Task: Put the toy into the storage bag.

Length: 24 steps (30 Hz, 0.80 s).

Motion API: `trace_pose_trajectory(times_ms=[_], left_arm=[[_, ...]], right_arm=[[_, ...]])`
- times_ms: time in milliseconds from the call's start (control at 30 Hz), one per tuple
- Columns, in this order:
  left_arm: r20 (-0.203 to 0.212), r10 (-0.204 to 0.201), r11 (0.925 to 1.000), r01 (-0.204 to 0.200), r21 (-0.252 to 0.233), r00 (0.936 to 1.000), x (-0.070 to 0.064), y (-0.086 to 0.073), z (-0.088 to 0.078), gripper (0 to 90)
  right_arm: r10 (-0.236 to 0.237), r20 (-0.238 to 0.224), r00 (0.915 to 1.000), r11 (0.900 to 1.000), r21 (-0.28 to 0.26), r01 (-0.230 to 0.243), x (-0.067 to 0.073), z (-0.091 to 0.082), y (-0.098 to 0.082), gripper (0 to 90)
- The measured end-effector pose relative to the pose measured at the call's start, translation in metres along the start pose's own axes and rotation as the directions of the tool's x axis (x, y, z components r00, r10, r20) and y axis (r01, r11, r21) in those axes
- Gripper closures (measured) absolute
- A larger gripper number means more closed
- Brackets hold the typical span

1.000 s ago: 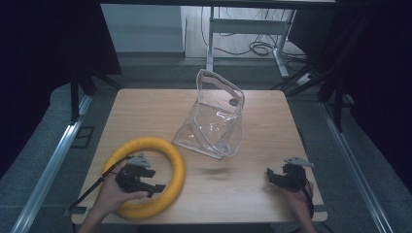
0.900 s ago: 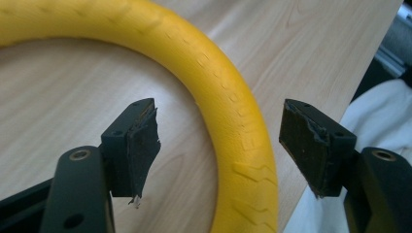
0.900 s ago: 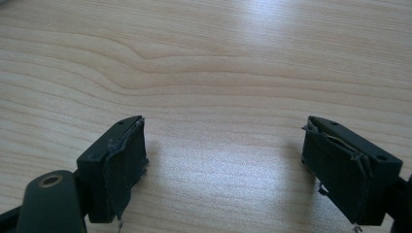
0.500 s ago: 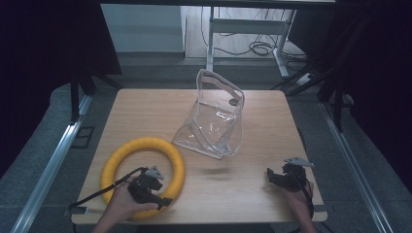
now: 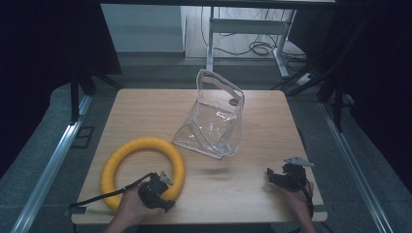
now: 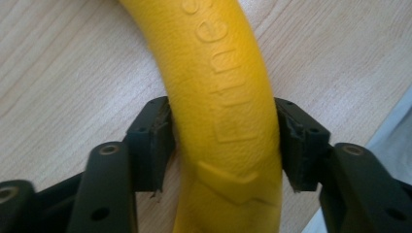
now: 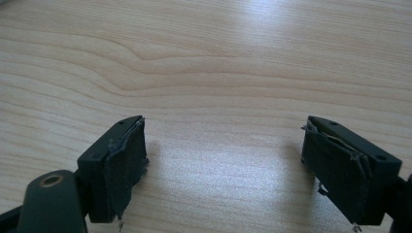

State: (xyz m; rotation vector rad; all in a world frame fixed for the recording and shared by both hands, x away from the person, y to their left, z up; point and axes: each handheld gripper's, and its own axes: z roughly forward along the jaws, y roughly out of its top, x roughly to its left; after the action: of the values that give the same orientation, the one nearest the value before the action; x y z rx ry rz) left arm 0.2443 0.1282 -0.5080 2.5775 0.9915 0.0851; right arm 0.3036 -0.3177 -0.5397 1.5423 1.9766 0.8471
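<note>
Left gripper [image 6: 223, 145] has just been closing and its pads now press both flanks of the yellow ring [image 5: 142, 167], gripping the ring's near rim. The ring lies flat on the table [image 5: 145, 104], just left of the clear bag [image 5: 214, 119]. Right gripper [image 7: 223, 165], well right of the ring, jaws wide over bare wood

Yellow foam ring [image 5: 141, 167], flat, table's near-left

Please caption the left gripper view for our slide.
Left gripper shut on the yellow foam ring over the wooden table.
</note>
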Motion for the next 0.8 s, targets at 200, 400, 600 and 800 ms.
trace_pose_trajectory(times_ms=[200,400,600,800], left_arm=[[0.011,-0.005,0.9999,0.005,-0.012,0.9999,0.001,-0.001,-0.001,47.3],[0.101,-0.043,0.9957,0.051,-0.077,0.9939,0.012,-0.011,-0.011,48.2],[0.206,-0.076,0.9787,0.112,-0.172,0.9756,0.026,-0.019,-0.033,48.5],[0.286,-0.084,0.9573,0.157,-0.243,0.9545,0.039,-0.023,-0.053,48.5]], right_arm=[[0.000,0.000,1.0000,1.000,0.000,0.000,0.000,0.000,0.000,16.2],[0.000,0.000,1.0000,1.000,0.000,0.000,0.000,0.000,0.000,16.2],[-0.002,0.002,1.0000,1.000,0.001,0.002,0.000,0.000,0.000,16.3],[0.004,0.003,1.0000,1.000,0.003,-0.004,0.000,0.000,0.000,16.4]])
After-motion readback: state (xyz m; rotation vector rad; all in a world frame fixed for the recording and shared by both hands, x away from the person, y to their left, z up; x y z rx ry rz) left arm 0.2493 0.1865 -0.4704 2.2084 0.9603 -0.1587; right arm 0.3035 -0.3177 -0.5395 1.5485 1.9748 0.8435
